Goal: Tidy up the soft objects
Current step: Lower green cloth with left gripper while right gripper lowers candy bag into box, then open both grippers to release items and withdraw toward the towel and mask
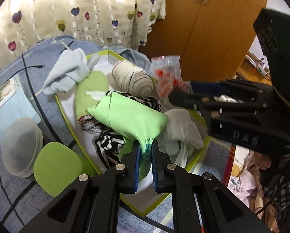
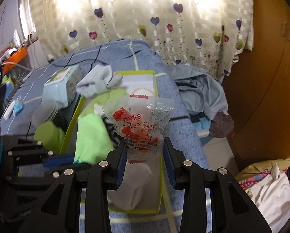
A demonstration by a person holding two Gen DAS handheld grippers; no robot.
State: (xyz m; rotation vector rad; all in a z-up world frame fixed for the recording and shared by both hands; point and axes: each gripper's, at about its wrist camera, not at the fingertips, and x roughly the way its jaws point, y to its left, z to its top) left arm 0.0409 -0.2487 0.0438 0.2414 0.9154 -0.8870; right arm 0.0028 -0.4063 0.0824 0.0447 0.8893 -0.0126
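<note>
A lime-rimmed white box [image 1: 58, 103] lies on the blue bed, full of soft items: a pale blue sock [image 1: 67, 73], a rolled cream sock [image 1: 133, 77], striped black-and-white cloth [image 1: 108, 143] and a white sock [image 1: 181, 128]. My left gripper [image 1: 145, 147] is shut on a corner of a light green cloth pouch [image 1: 129, 120] that rests over the pile. Held above the box's right side, my right gripper [image 2: 144, 145] is shut on a clear plastic packet [image 2: 143, 124] with red-orange pieces inside. The same packet [image 1: 166, 75] and the right gripper [image 1: 176, 93] show in the left wrist view.
Left of the box lie a tissue pack [image 1: 11, 97], stacked translucent discs [image 1: 20, 147] and a green oval pad [image 1: 55, 167]. A crumpled blue garment [image 2: 201, 93] sits at the bed's far edge. A wooden wardrobe [image 1: 203, 29] and heart-print curtain [image 2: 145, 19] stand behind.
</note>
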